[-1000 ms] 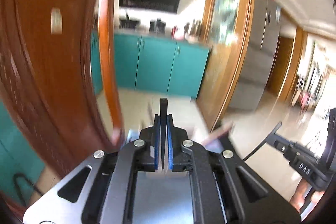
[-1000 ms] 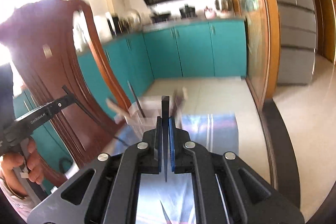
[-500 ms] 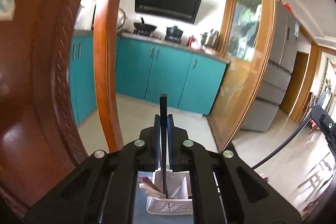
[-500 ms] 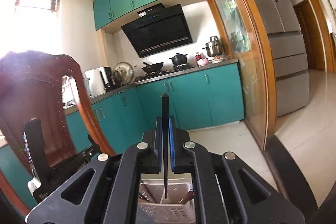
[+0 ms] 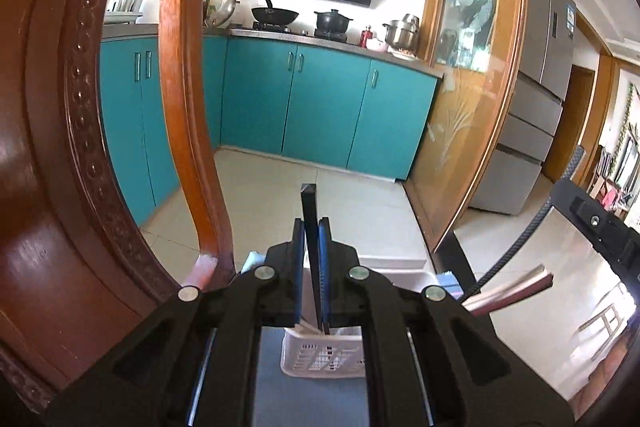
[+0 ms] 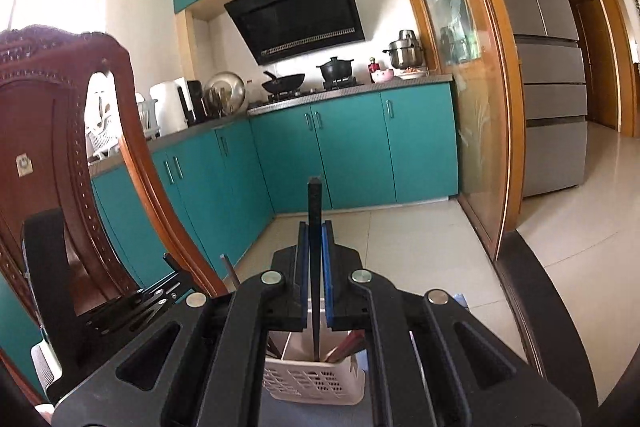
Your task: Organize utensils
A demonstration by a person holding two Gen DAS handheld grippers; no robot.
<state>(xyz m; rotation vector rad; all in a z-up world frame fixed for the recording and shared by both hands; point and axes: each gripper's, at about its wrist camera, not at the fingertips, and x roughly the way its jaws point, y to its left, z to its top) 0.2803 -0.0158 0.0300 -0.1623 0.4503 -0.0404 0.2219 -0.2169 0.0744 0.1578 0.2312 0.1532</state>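
Above the white basket, both grippers poised with a chopstick each

Since a second ago both views have swung up and steadied: the left gripper [image 5: 311,247] is clenched on a dark chopstick [image 5: 310,219], the right gripper [image 6: 315,251] on another chopstick [image 6: 315,211], each apparently tip-down over the utensil basket [image 6: 316,385], which already holds several sticks. Releasing them in looks like the next step.
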